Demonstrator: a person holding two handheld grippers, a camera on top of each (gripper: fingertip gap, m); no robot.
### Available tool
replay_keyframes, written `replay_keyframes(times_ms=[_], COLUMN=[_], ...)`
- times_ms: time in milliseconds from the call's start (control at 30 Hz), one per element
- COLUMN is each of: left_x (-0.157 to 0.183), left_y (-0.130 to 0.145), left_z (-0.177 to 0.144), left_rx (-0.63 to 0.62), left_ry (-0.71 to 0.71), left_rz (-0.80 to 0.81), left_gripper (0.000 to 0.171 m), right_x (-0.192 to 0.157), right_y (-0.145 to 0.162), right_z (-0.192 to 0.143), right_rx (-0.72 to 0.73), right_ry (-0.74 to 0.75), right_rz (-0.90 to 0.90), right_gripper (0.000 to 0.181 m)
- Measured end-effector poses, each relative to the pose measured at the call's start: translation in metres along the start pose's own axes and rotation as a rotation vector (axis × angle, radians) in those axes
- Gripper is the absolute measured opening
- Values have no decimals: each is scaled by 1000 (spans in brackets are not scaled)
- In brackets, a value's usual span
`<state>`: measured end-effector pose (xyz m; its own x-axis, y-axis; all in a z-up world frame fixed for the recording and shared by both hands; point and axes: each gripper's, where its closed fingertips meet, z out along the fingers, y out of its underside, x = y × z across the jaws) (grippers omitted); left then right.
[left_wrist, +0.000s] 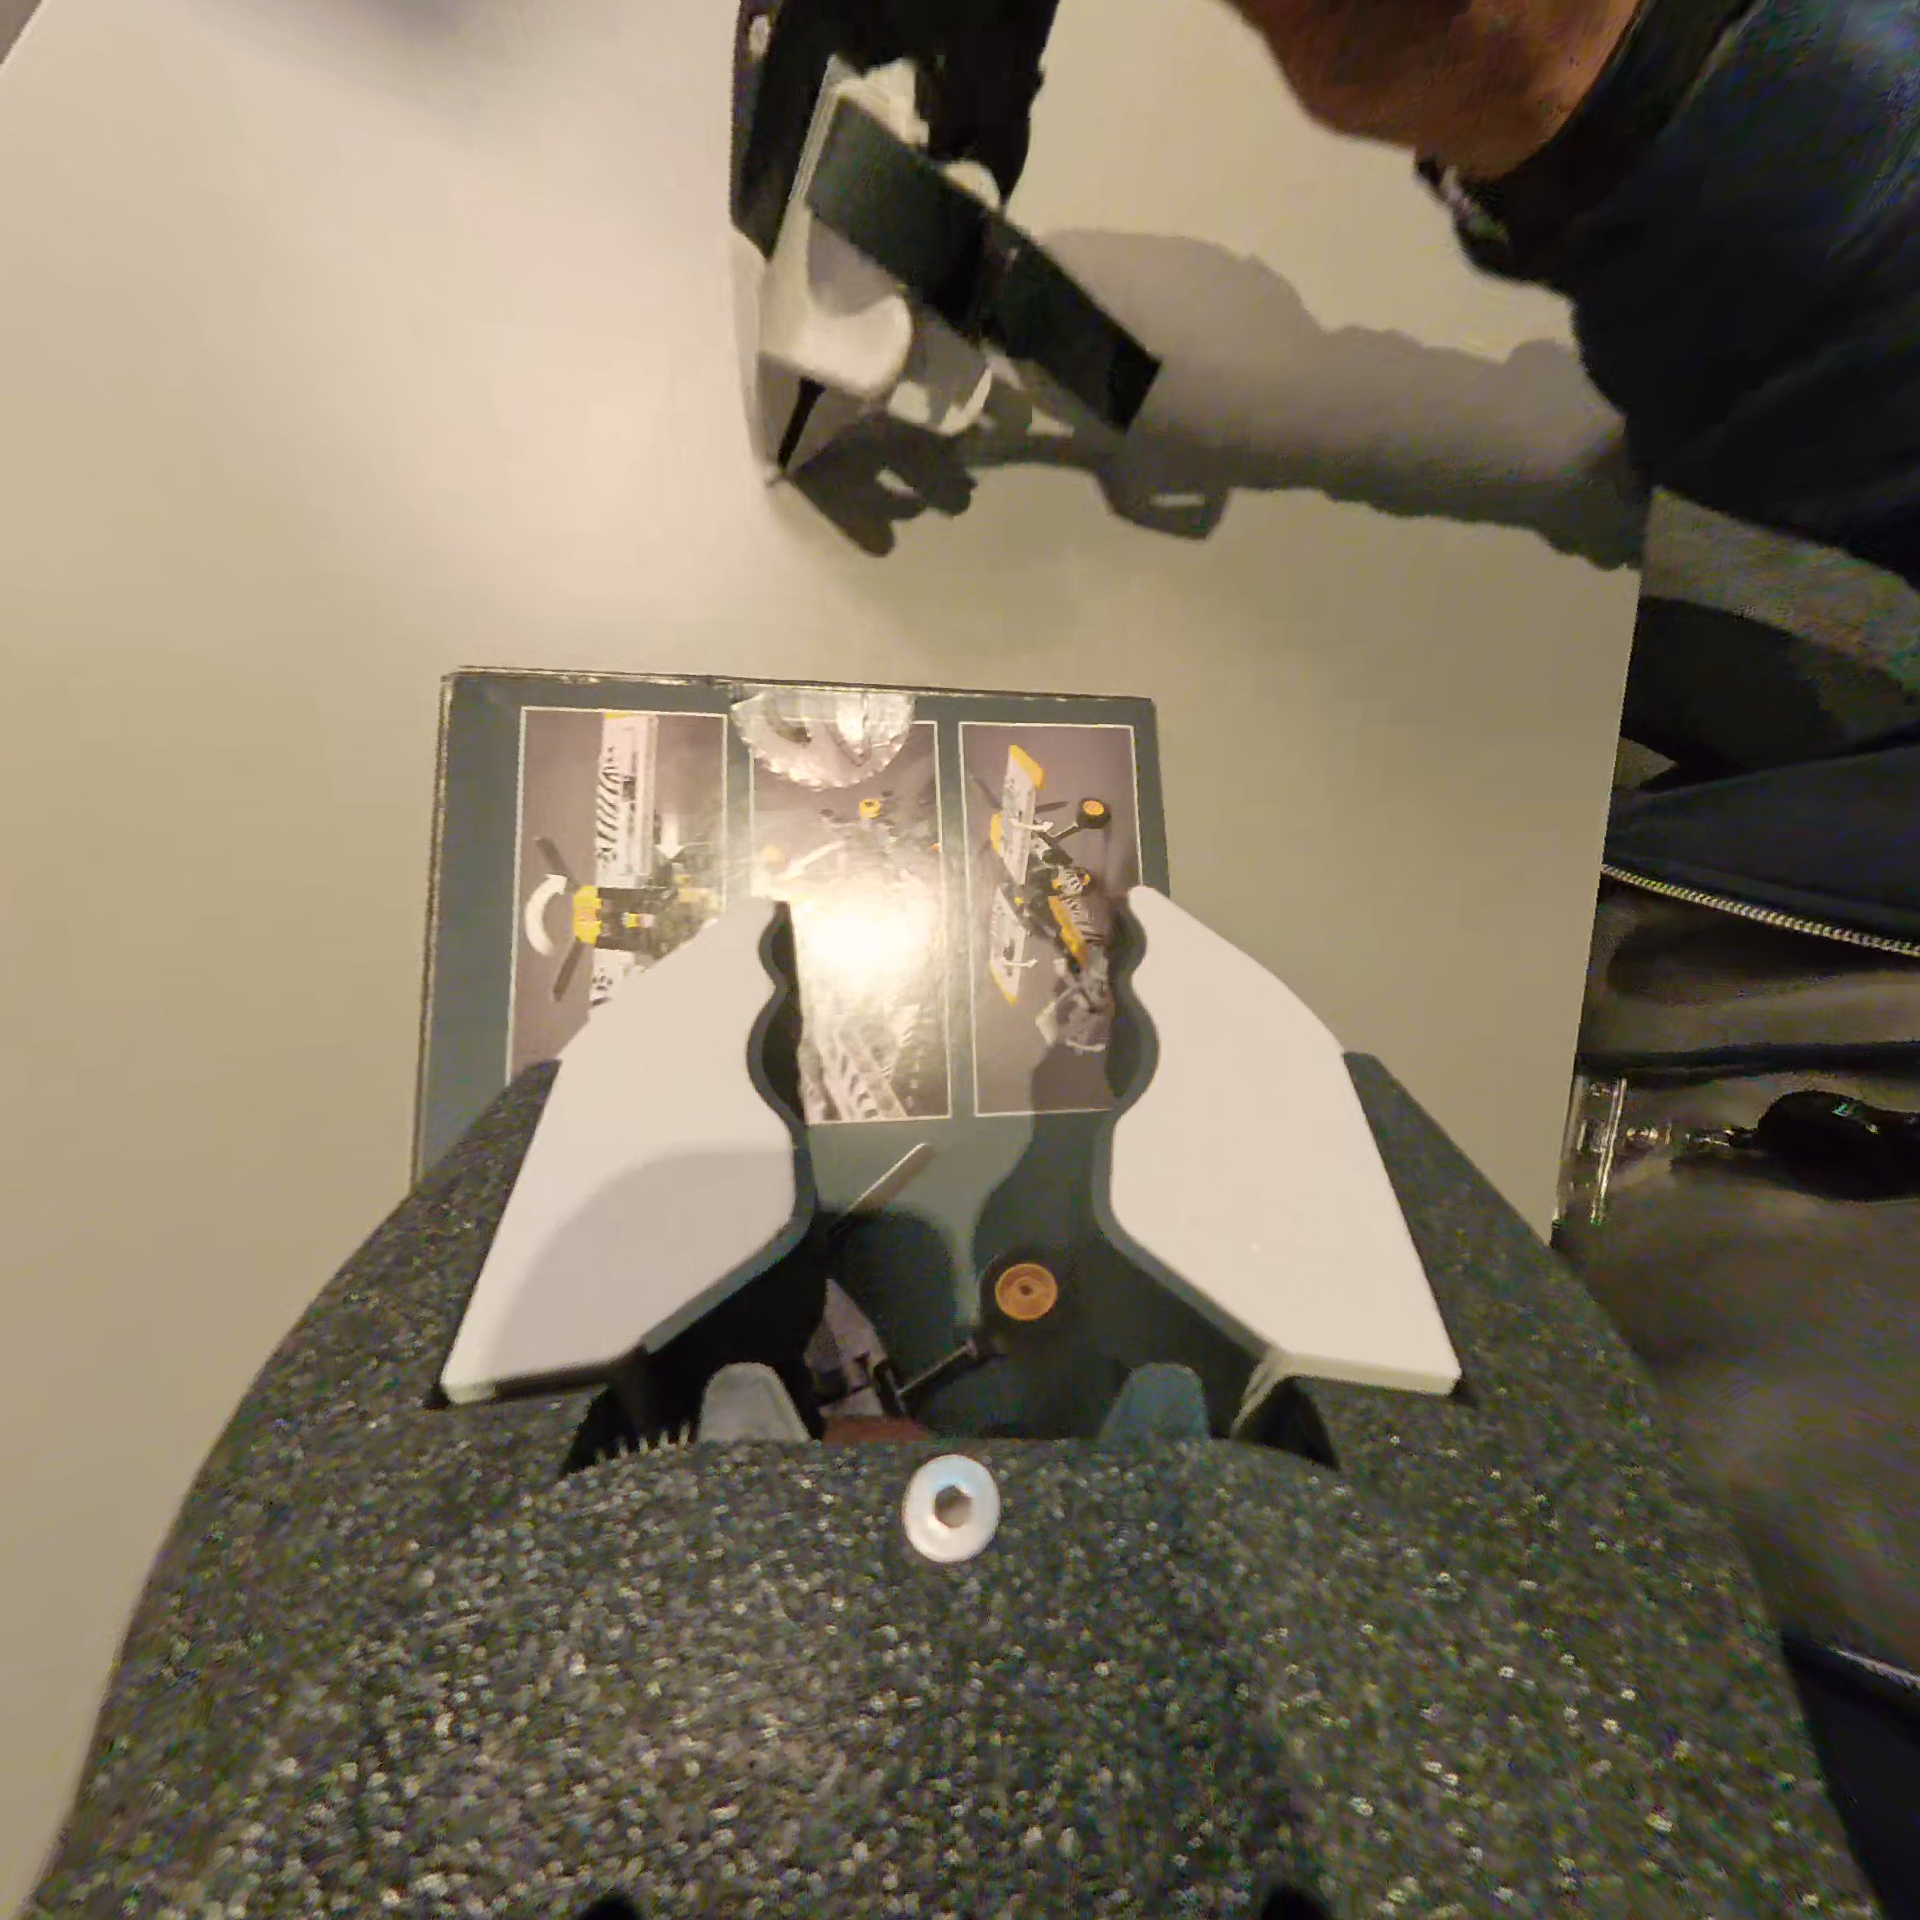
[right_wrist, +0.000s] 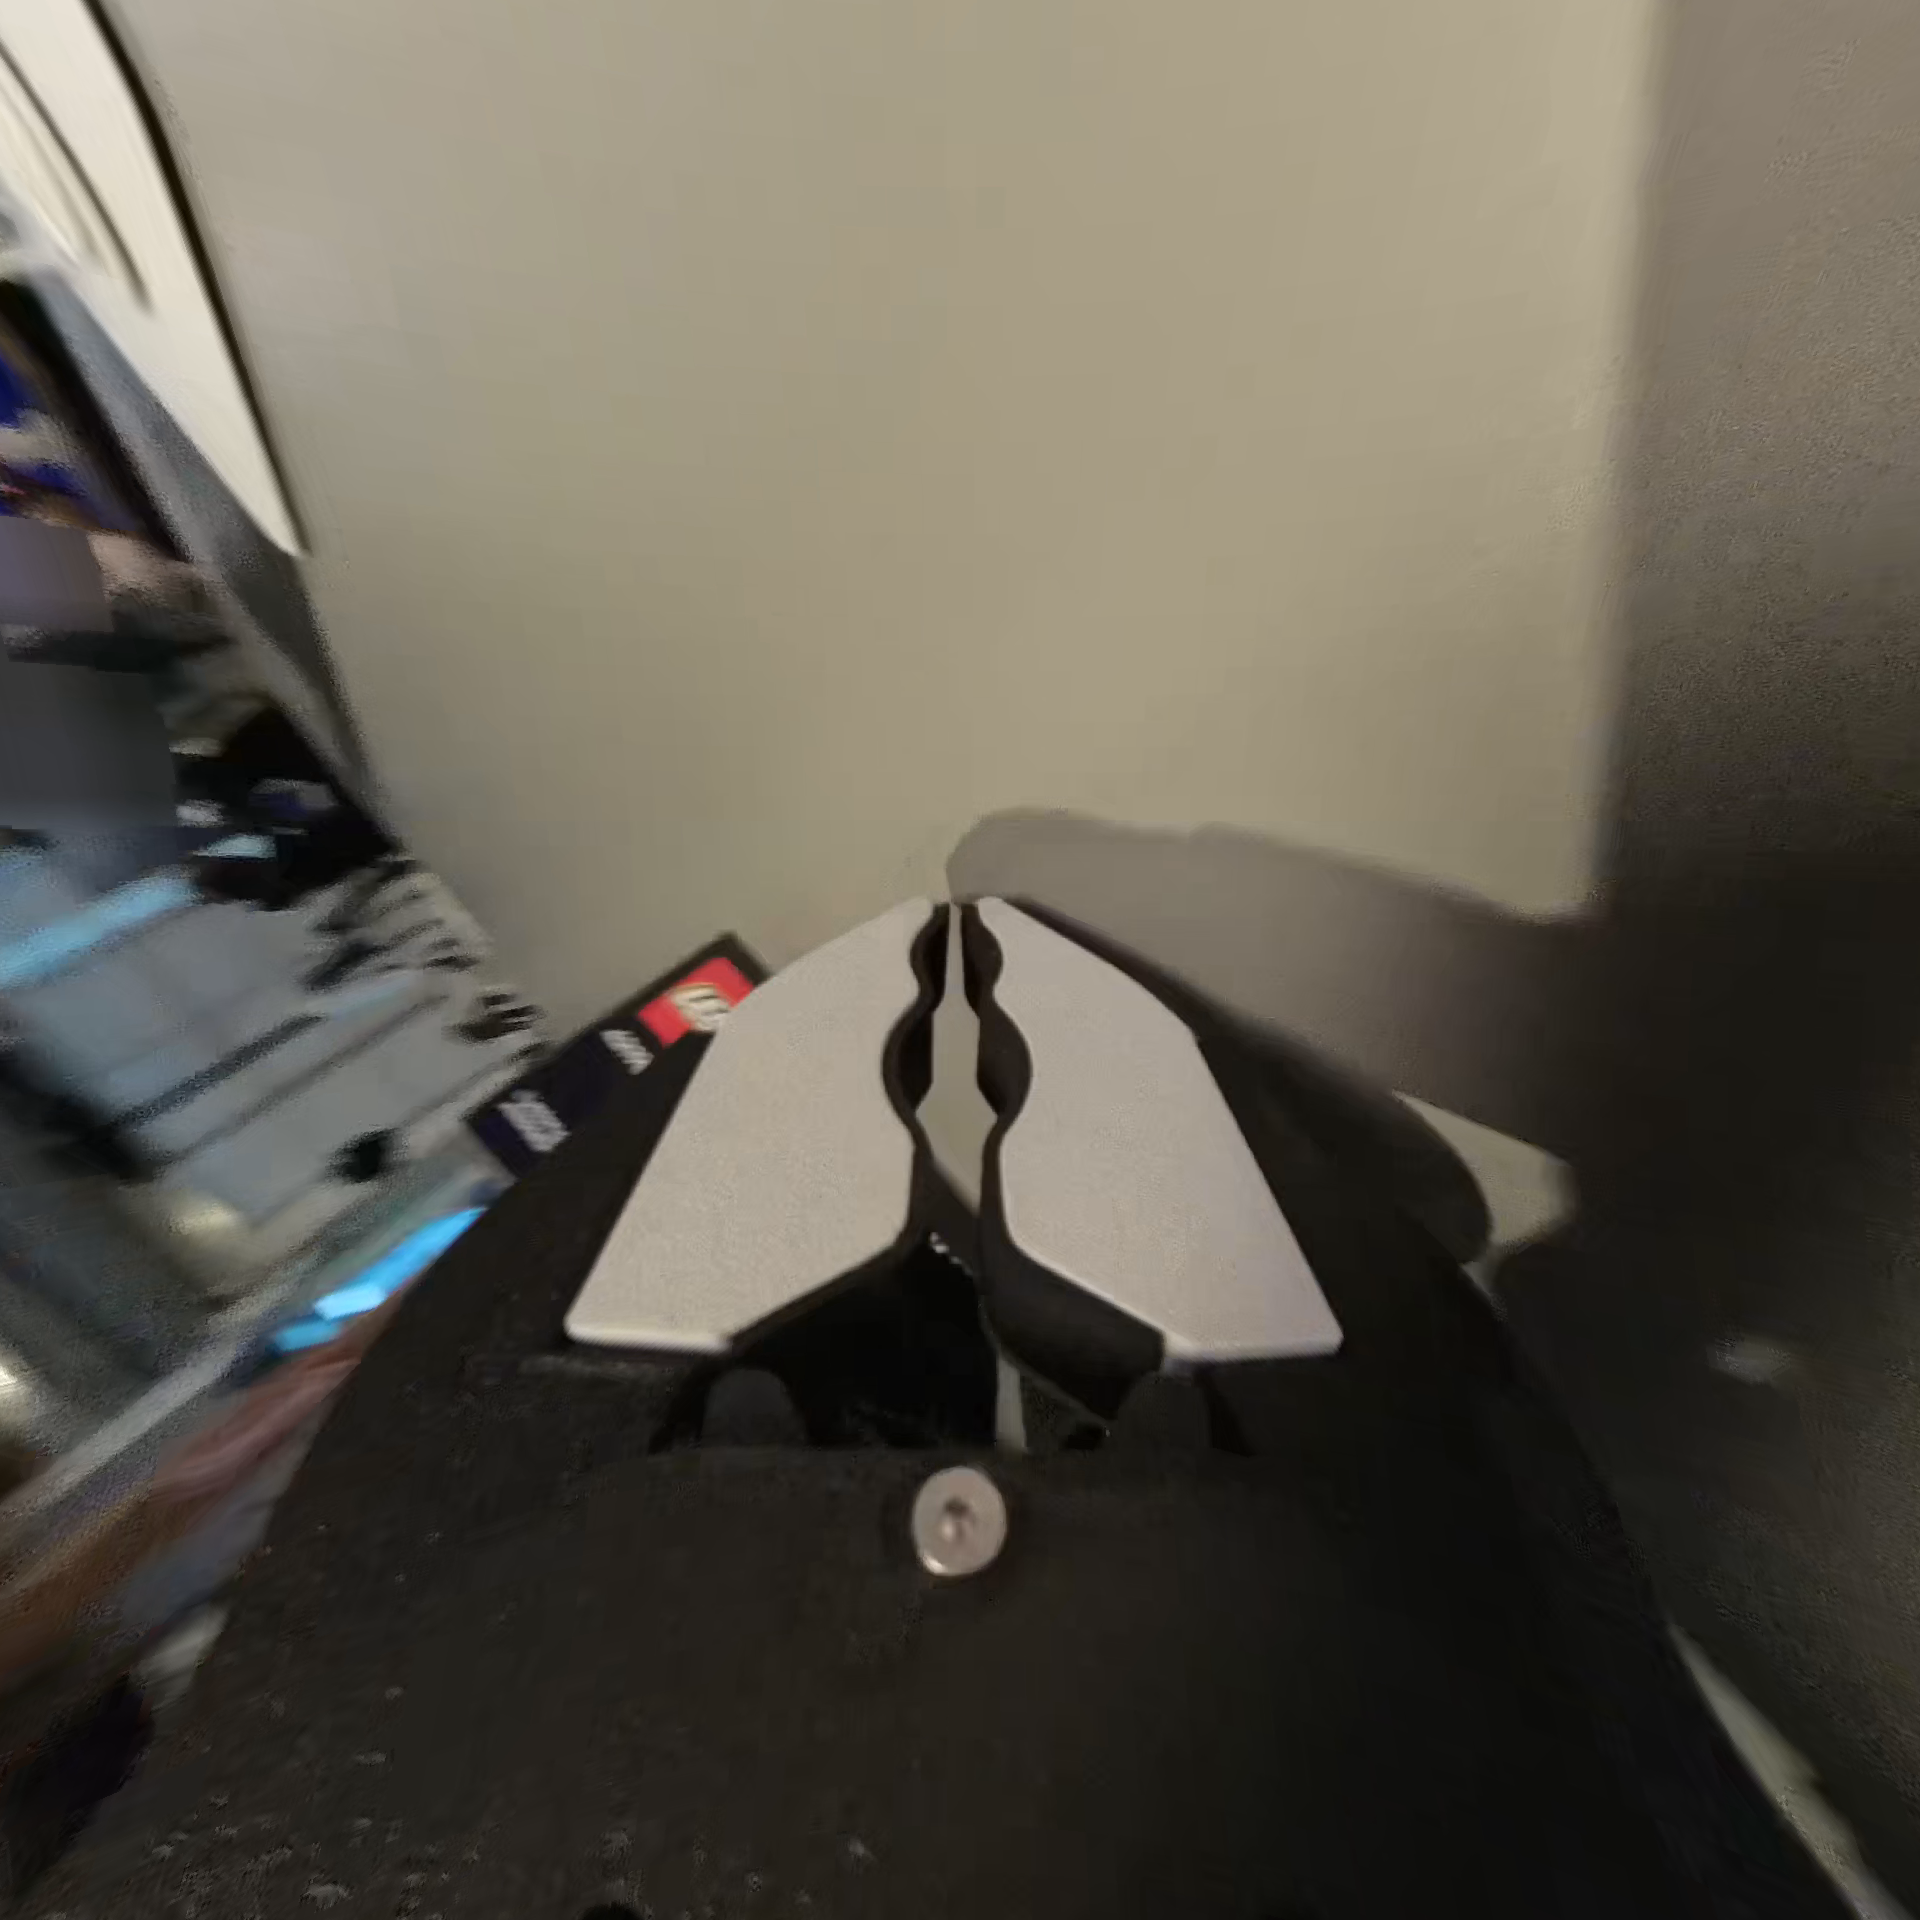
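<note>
A dark flat box (left_wrist: 623, 790) with pictures of a toy plane on it lies on the pale table (left_wrist: 312, 416). My left gripper (left_wrist: 956, 902) is open and empty, and hovers over the near half of the box with a finger on each side of the middle picture. My right gripper (right_wrist: 954, 906) is shut with nothing visible between its fingers. It is tilted down, with its tips at the bare table beyond the box's far edge, as the left wrist view (left_wrist: 795, 447) shows. A corner of the box (right_wrist: 623, 1060) shows blurred at the lower left of the right wrist view.
A person's arm in a dark sleeve (left_wrist: 1745, 208) reaches in from the top right. The table's right edge (left_wrist: 1621, 727) runs close to the box. Beyond it are dark clothing and a zipper (left_wrist: 1766, 914). Blurred furniture (right_wrist: 156, 935) fills the left of the right wrist view. The left gripper's tips are roughly 20 cm from the right gripper's.
</note>
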<state>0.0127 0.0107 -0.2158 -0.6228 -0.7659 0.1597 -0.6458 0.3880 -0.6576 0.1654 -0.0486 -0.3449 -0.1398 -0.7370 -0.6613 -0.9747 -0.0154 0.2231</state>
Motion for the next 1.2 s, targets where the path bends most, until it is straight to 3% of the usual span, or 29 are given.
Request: replay_keyframes(times_ms=[67,133,167,233,267,300,367,533,733,1200], left_x=[3,5,7,10,11,13,15,22,28,29], left_y=[0,-2,-3,-5,-5,-5,-6,-6,-3,-4], left_z=[4,7,8,11,11,11,11,12,17,18], left_rx=[-6,-6,-4,-5,-7,-8,-4,0,-12,5], left_ry=[4,8,10,15,16,15,17,33,42,49], left_rz=[7,14,16,24,30,35,39,52,70,51], left_gripper=[58,58,58,57,57,57,56,54,54,51], right_x=[16,25,24,23,29,37,43,29,7,-7], right_y=[-9,-21,-29,-37,-36,-32,-29,-38,-38,-27], right_z=[-17,-34,-39,-42,-40,-34,-27,-23,-24,-52], right_rx=[105,238,318,457,474,452,464,714,788,961], right_ry=[147,286,335,409,467,526,608,532,417,435], right_rz=[-187,-357,-430,-525,-590,-672,-842,-871,-1030,-936], right_gripper=[5,26,48,114,138,144,146,147,146,146])
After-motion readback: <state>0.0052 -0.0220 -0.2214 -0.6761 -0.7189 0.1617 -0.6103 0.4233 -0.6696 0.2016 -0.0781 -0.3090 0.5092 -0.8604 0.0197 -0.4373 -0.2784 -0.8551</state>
